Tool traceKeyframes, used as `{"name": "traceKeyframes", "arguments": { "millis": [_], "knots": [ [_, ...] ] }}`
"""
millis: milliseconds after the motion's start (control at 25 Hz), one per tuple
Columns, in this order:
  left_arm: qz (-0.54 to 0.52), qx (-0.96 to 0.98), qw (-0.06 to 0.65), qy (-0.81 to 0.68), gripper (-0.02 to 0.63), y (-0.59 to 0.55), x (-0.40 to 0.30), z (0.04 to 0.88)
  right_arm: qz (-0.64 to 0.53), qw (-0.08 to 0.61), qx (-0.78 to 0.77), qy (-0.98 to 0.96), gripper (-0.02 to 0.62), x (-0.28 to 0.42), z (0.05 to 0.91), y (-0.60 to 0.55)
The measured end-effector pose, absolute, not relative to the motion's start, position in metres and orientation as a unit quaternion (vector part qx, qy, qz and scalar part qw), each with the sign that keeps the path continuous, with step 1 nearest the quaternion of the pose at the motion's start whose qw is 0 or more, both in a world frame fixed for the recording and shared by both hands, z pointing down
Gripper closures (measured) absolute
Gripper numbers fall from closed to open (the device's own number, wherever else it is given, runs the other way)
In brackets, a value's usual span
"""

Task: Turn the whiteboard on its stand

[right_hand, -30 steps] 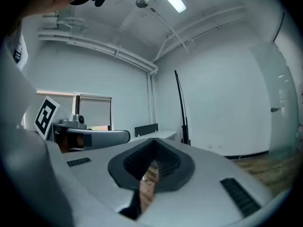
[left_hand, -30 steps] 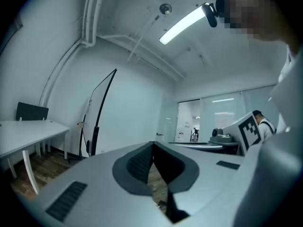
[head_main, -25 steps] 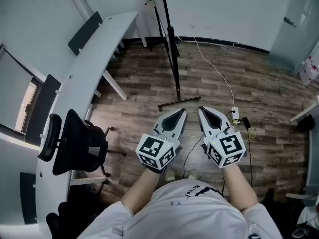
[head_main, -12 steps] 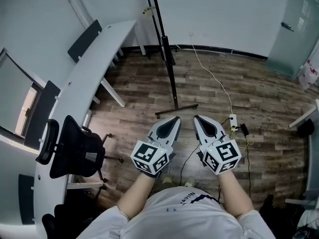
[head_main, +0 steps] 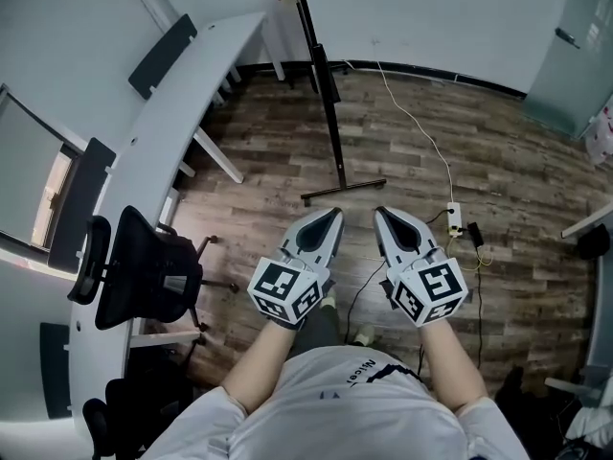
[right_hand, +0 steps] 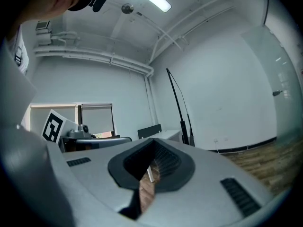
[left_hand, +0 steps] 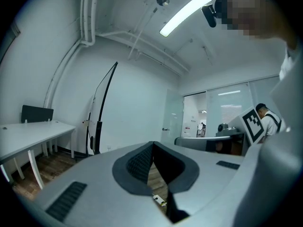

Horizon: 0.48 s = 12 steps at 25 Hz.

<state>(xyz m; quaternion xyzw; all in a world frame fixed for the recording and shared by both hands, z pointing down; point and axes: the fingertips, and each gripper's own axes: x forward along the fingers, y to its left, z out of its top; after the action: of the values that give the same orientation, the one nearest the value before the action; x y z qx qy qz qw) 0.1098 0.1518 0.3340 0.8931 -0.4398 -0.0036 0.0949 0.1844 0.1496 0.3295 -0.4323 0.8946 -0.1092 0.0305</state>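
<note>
The whiteboard (head_main: pixel 319 70) stands edge-on ahead of me as a thin black upright on its stand, whose foot bar (head_main: pixel 343 192) rests on the wood floor. It also shows as a dark curved line against the wall in the left gripper view (left_hand: pixel 102 112) and in the right gripper view (right_hand: pixel 177 108). My left gripper (head_main: pixel 334 215) and right gripper (head_main: pixel 379 213) are held side by side at waist height, pointing level toward the stand and short of its foot. Both are shut with nothing between the jaws (left_hand: pixel 152 143) (right_hand: pixel 152 141).
A long white desk (head_main: pixel 182 94) runs along the left wall with a black office chair (head_main: pixel 144 276) beside it. A white cable leads to a power strip (head_main: pixel 454 220) on the floor at the right. A glass door (head_main: pixel 575 56) is at the far right.
Both grippers have sunk a little and drifted slightly, still side by side and shut. The whiteboard and its stand have not moved.
</note>
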Motion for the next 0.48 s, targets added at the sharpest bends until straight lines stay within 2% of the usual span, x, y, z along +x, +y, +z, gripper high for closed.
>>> {"name": "traceKeyframes", "arguments": {
  "millis": [480],
  "knots": [
    [-0.004,0.893,0.108,-0.437,0.594,0.047,0.083,0.358,-0.103,0.020,-0.452,0.886,0.583,0.159,0.333,0.050]
  ]
}}
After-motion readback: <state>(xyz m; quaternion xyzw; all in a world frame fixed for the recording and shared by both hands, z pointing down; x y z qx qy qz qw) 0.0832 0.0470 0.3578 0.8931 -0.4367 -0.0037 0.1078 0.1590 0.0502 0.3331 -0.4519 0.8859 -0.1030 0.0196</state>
